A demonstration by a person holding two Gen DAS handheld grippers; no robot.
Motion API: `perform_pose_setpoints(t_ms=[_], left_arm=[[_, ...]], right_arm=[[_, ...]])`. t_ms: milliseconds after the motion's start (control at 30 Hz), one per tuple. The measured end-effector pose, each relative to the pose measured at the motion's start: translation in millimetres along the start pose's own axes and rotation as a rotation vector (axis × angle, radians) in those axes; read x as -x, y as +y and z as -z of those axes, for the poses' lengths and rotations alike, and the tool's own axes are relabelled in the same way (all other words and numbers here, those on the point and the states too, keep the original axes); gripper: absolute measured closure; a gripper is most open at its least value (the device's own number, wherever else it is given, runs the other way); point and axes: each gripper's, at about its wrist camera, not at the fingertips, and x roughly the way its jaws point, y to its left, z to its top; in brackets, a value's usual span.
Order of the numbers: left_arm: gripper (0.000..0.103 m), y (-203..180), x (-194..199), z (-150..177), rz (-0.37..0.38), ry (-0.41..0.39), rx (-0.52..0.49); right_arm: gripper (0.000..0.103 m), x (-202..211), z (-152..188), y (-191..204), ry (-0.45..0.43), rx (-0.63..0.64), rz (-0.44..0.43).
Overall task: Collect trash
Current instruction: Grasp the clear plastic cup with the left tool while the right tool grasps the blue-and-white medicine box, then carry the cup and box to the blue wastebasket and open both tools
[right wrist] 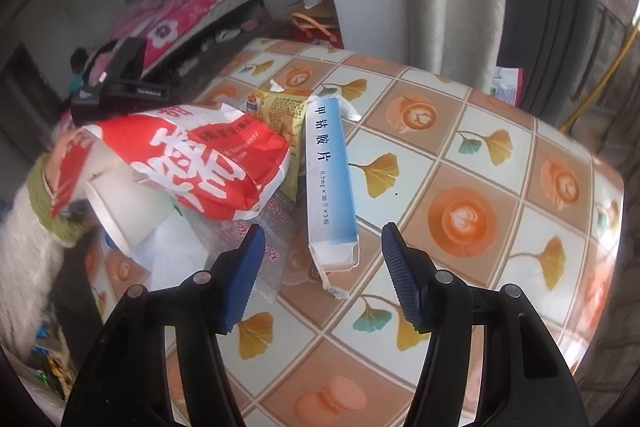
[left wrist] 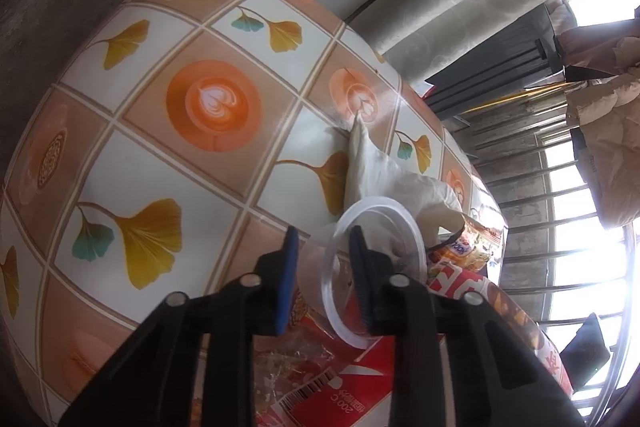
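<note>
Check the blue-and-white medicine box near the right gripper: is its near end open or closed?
Open. The medicine box lies flat on the table, and its near end flap is torn and splayed, showing white inner card.

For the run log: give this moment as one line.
left gripper: shut on clear plastic cup | right gripper: open, at blue medicine box | tablecloth

My left cam sits tilted, right up close over the table (left wrist: 168, 131), nose almost in the trash pile (left wrist: 460, 267). My right cam hangs higher and further back, looking down across it. Both catch the red-and-white bag (right wrist: 192, 163) and tablecloth.
</note>
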Motion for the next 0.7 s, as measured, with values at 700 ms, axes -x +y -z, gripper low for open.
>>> perform_pose_setpoints(t_ms=[700], left_arm=[[0.098, -17, 26, 4, 0.001, -0.125, -0.071]], right_arm=[[0.075, -33, -8, -22, 0.061, -0.067, 0.049]])
